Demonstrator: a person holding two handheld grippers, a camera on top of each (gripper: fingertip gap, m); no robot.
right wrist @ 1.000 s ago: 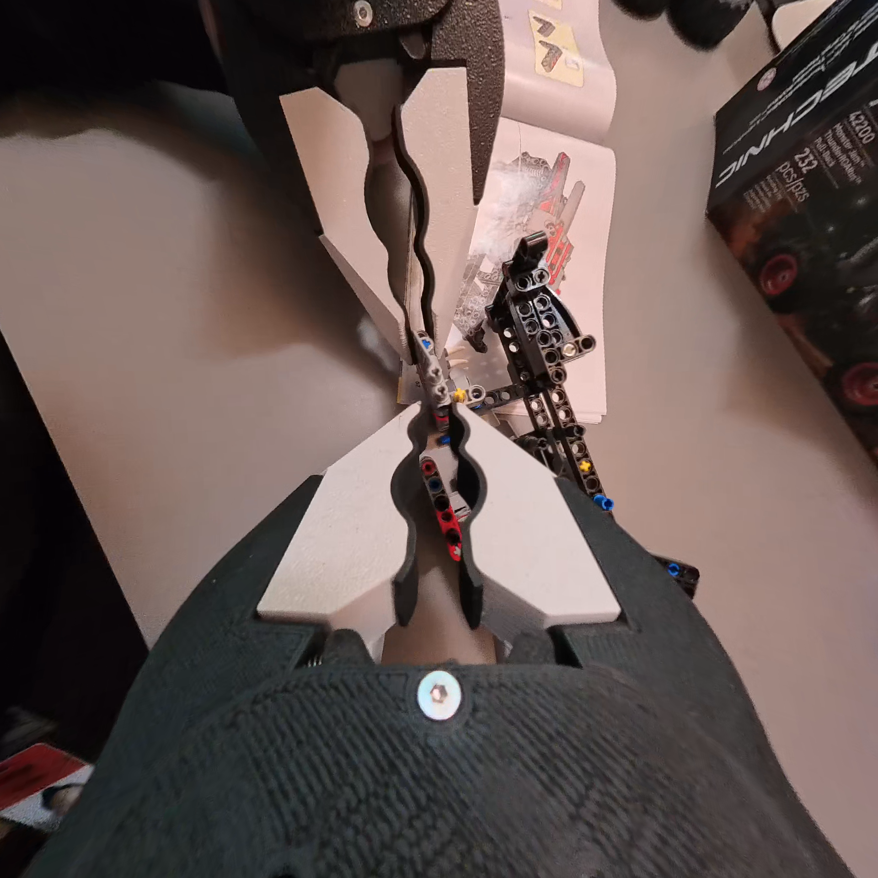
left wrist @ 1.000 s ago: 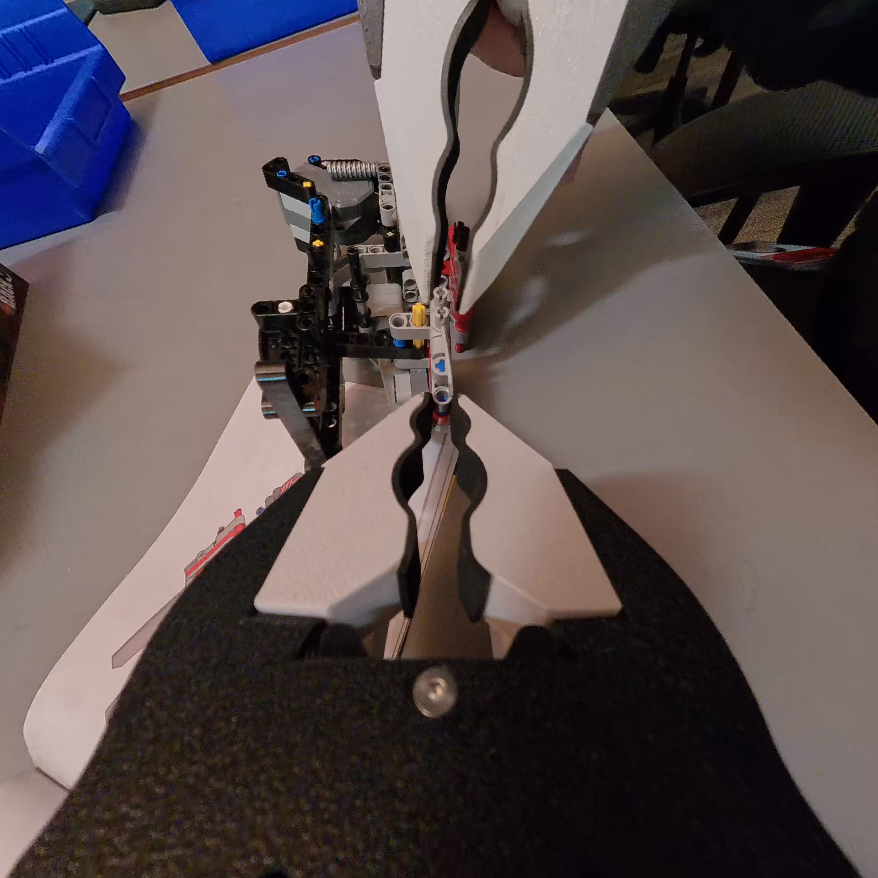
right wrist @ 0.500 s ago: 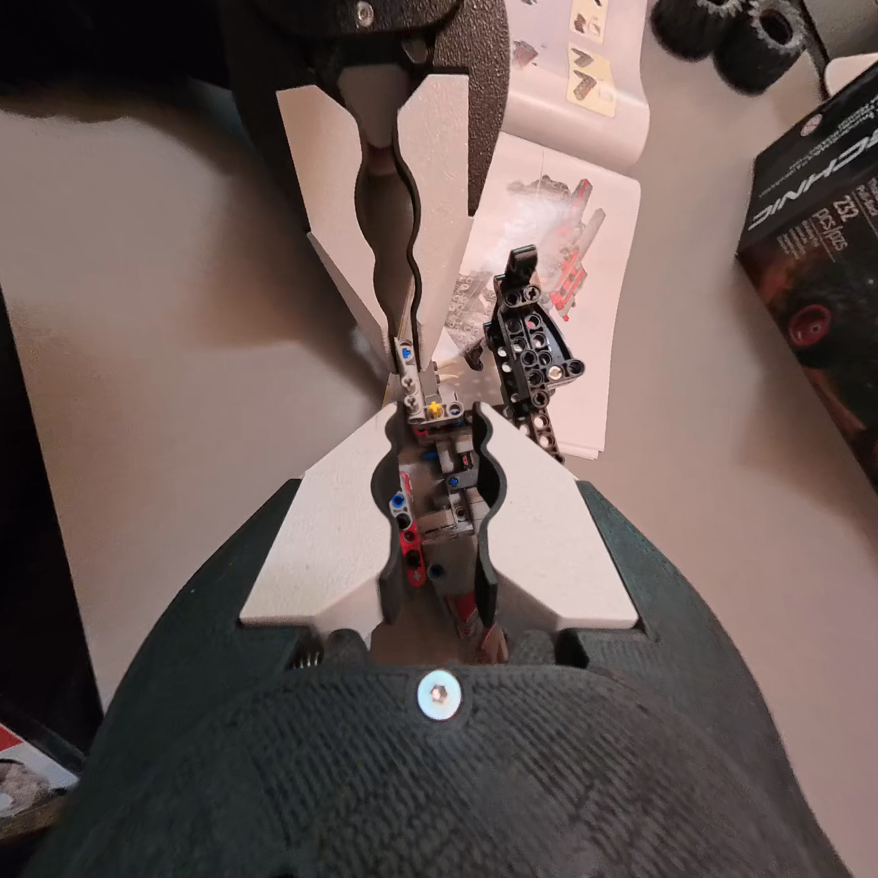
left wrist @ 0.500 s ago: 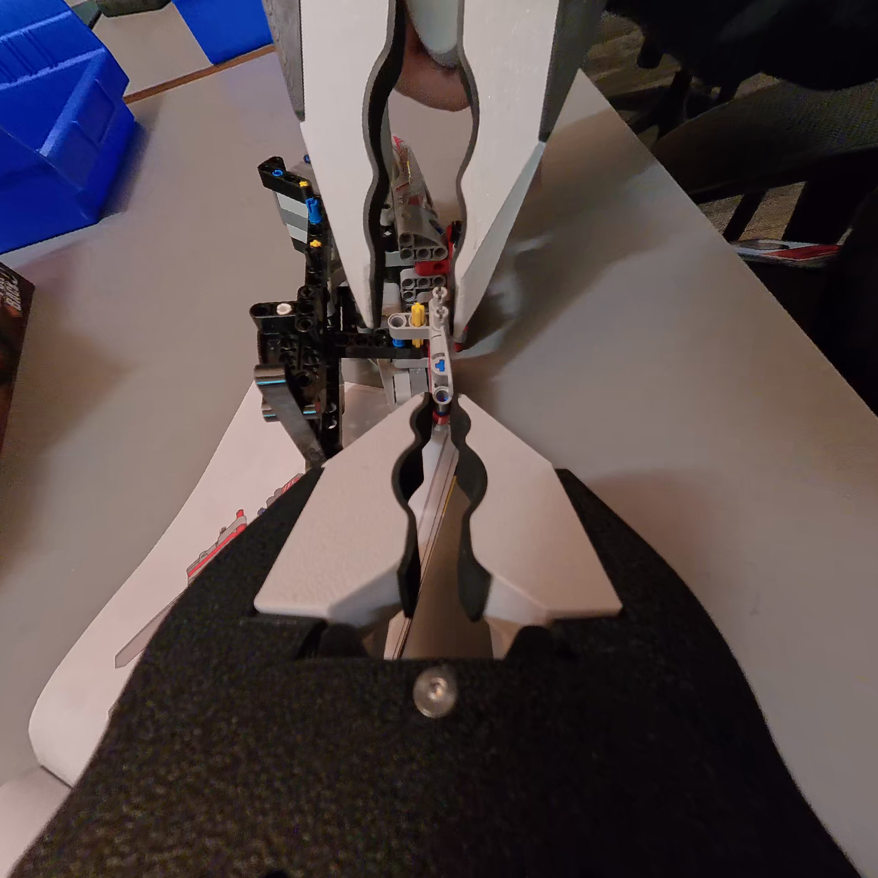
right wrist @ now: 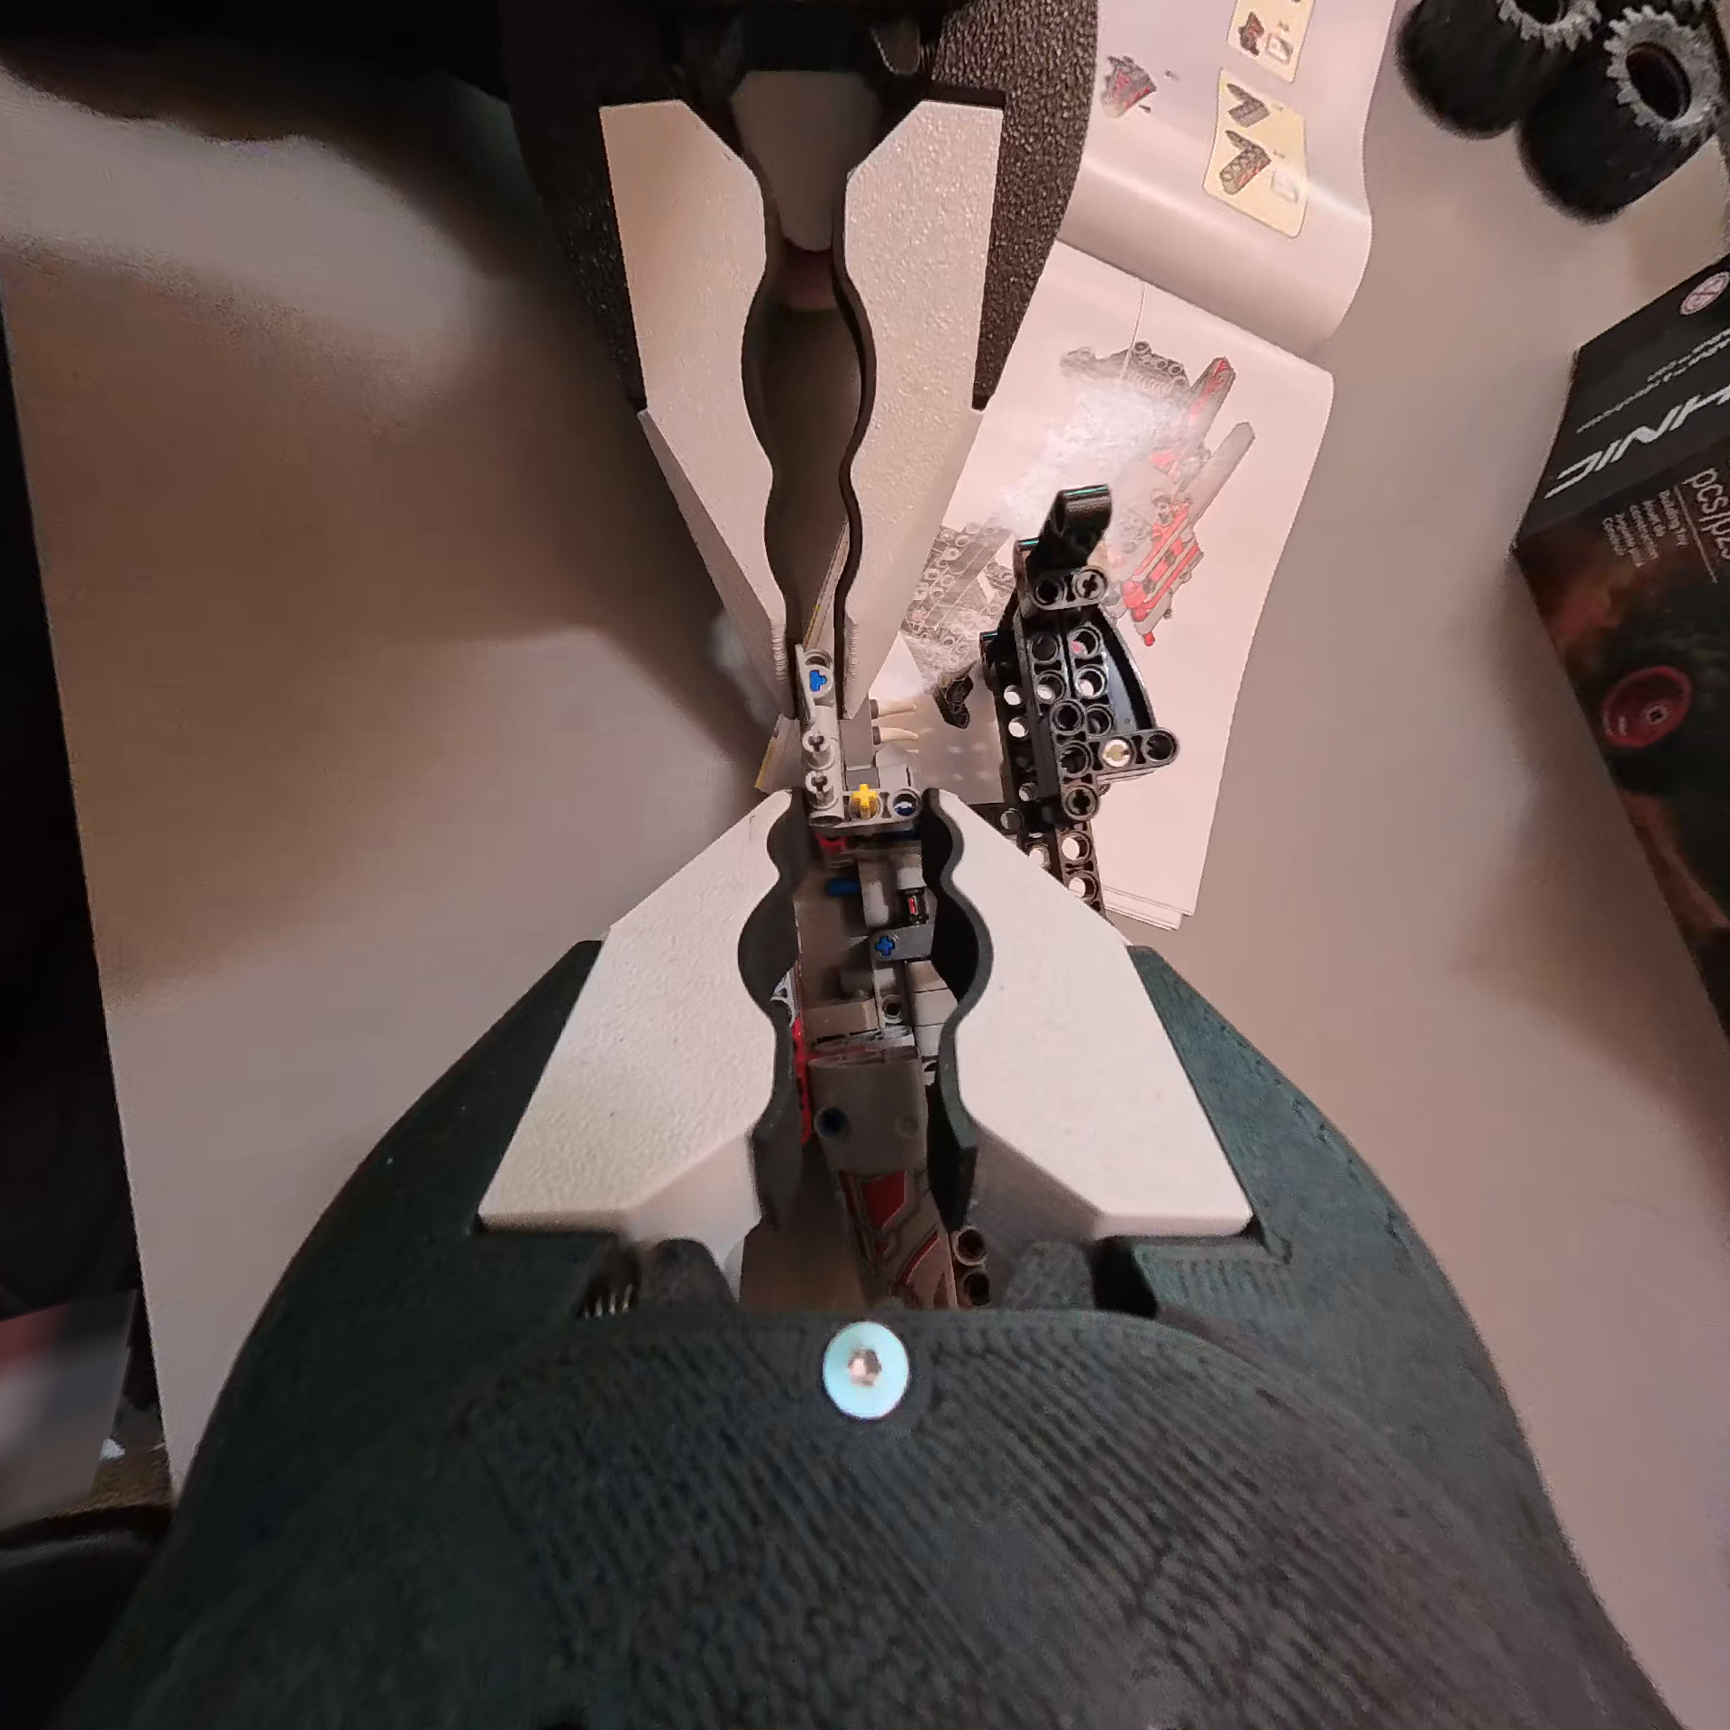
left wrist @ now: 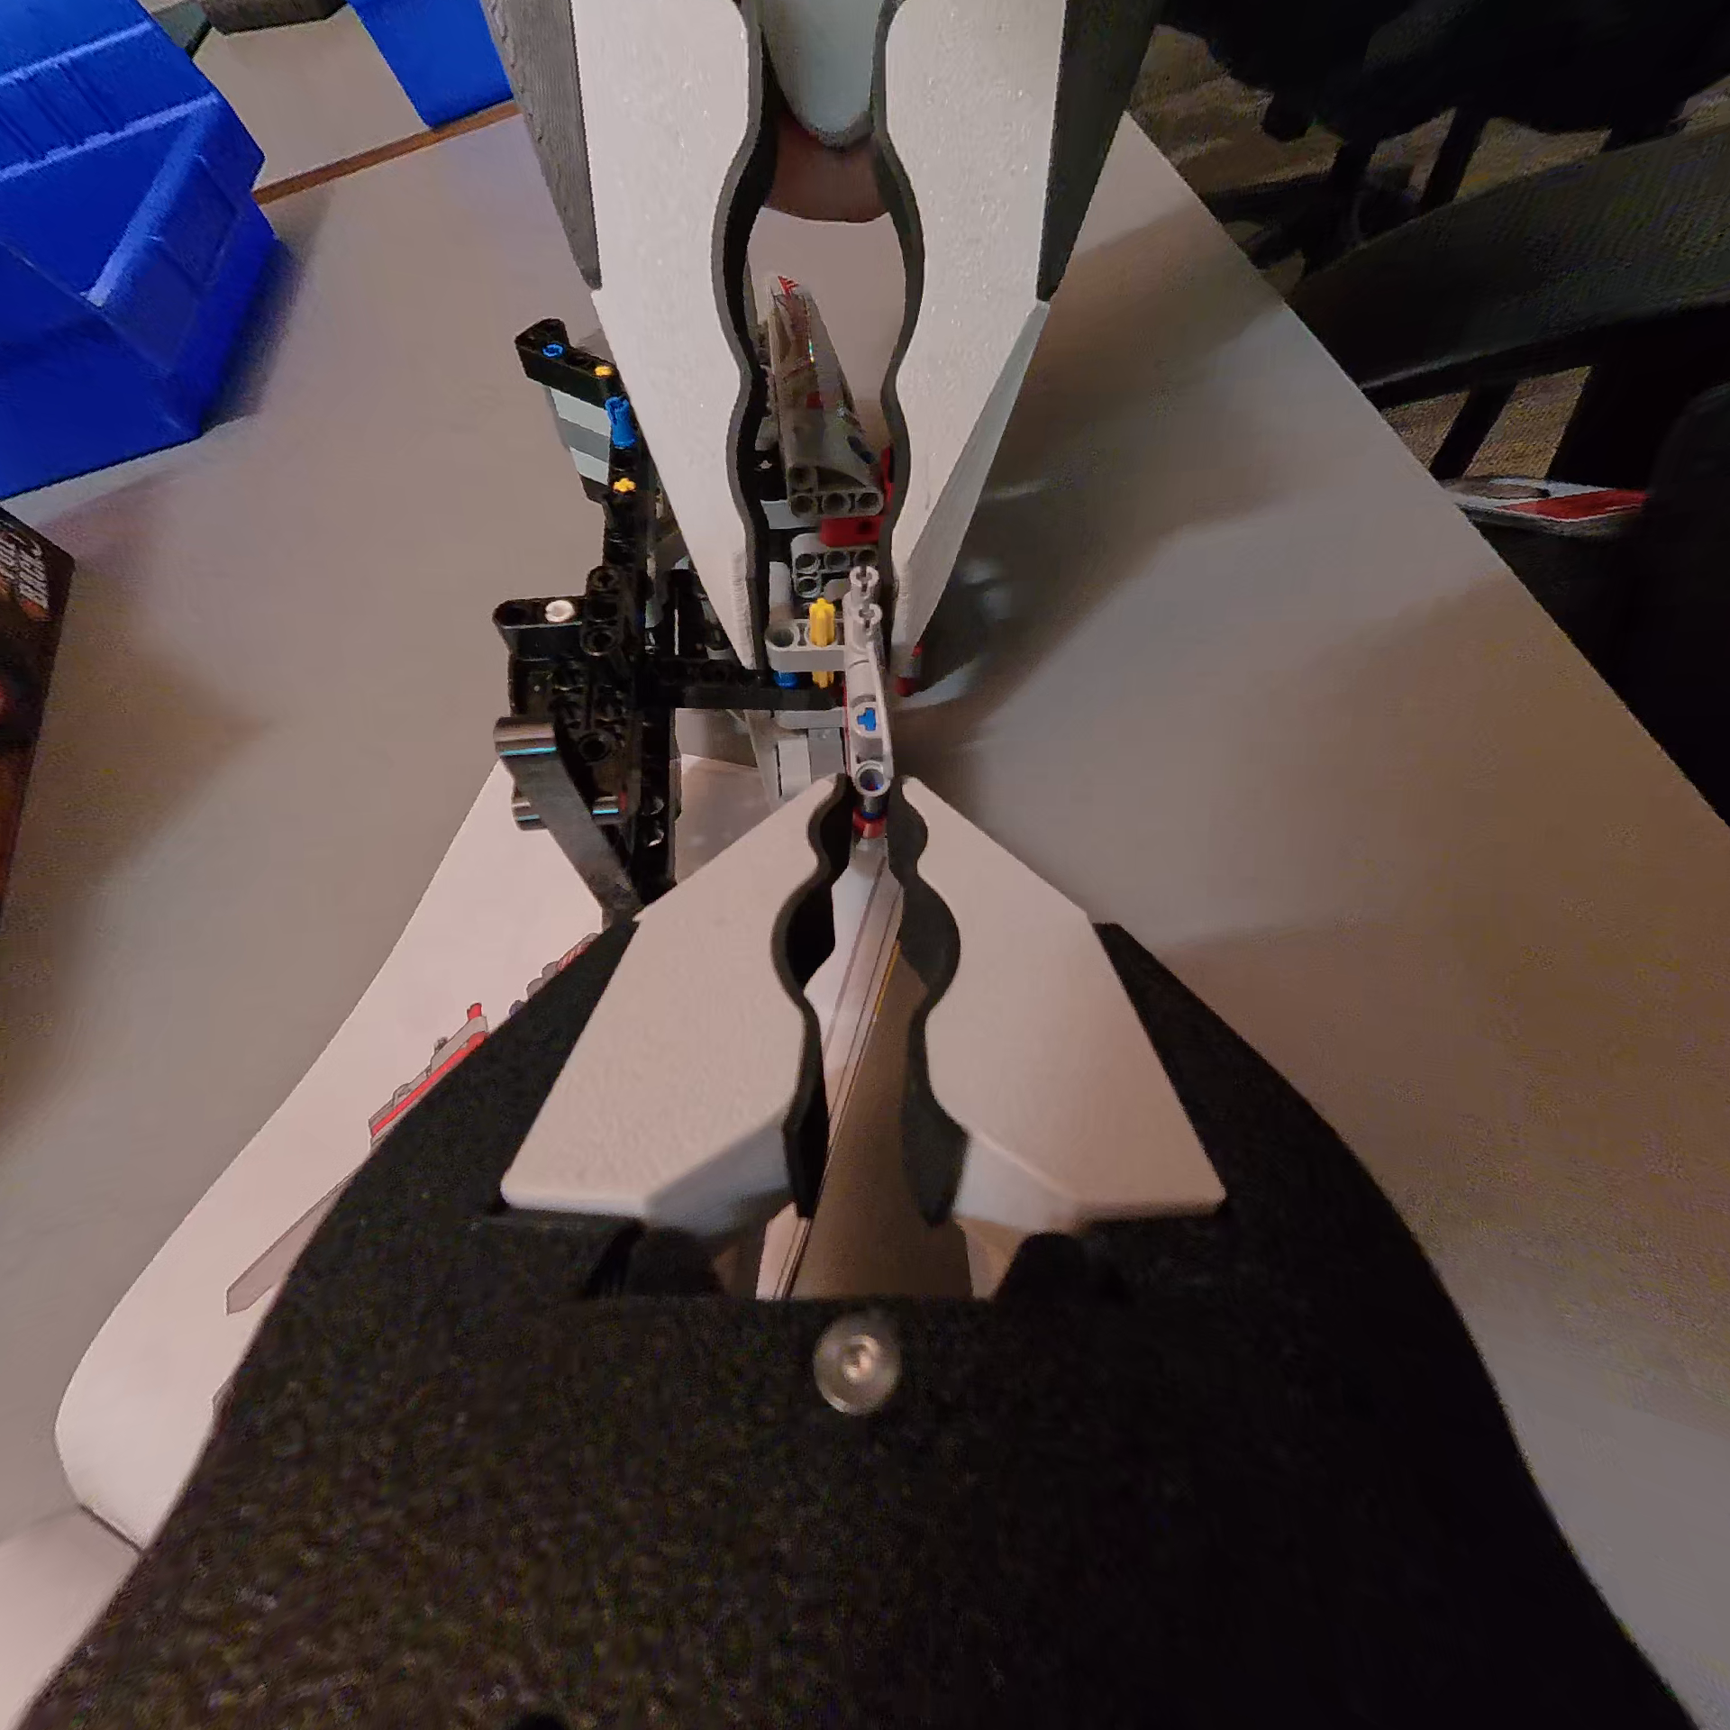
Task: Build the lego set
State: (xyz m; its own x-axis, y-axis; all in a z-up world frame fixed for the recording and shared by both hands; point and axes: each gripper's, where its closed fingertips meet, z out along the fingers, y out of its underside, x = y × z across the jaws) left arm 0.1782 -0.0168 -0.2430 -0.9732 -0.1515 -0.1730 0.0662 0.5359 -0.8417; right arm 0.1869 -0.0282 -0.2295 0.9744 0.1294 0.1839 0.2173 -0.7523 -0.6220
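The lego model [left wrist: 599,674] stands on the table, with a black frame on one side and a grey and red body. A thin light grey beam [left wrist: 866,711] sticks out of it toward me. My left gripper [left wrist: 868,800] is shut on the near end of that beam. My right gripper [right wrist: 857,805] comes in from the opposite side, its jaws closed against both sides of the model's grey and red body [right wrist: 861,983]. In the left wrist view the right gripper [left wrist: 819,599] reaches down from the top. In the right wrist view the left gripper [right wrist: 824,646] does the same.
The open instruction booklet [right wrist: 1170,580] lies under and behind the model. Blue bins [left wrist: 112,281] stand at the far left. The dark set box [right wrist: 1648,655] and black tyres [right wrist: 1591,103] are on the right. The table edge [left wrist: 1404,449] and a chair are close by. The grippers are tip to tip, or close to it.
My right gripper let go of the red beam, opened, and slid forward so its jaws now enclose the model's body. My left gripper kept its hold on the grey beam.
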